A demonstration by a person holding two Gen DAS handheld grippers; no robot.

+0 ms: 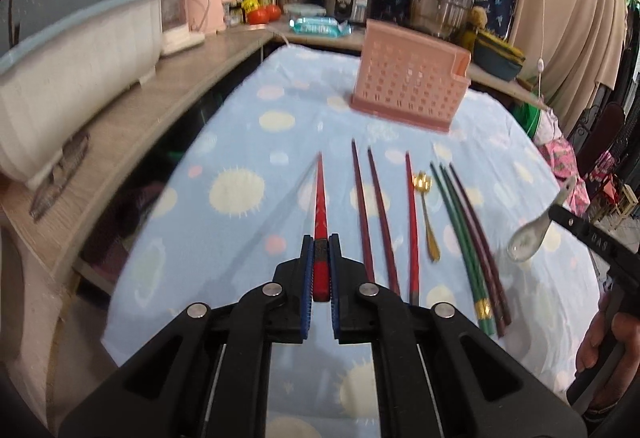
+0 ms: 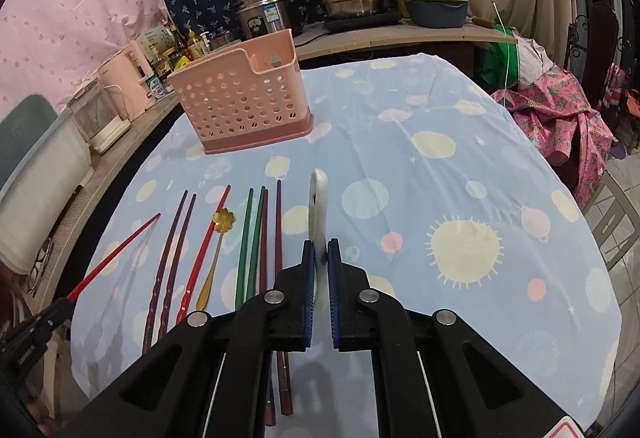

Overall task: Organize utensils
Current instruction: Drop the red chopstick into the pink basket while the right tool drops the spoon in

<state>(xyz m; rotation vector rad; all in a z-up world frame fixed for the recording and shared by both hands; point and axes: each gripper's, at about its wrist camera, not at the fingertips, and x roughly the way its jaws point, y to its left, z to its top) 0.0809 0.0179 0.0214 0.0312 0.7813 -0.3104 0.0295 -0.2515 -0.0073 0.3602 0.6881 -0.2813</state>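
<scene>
Cloth-covered bench [image 2: 440, 158], pink holder [image 2: 240, 98] at rear. Left tongs [image 1: 321, 250] pinch a red chopstick [image 1: 320, 198] near its end; right tongs [image 2: 320, 254] pinch the white spoon [image 2: 319, 198] by its handle. Either may pivot or slip before reaching the holder.

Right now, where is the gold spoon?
In both wrist views the gold spoon lies flat on the tablecloth, between a red chopstick on its left and the green chopsticks on its right, in front of the pink basket.
</scene>
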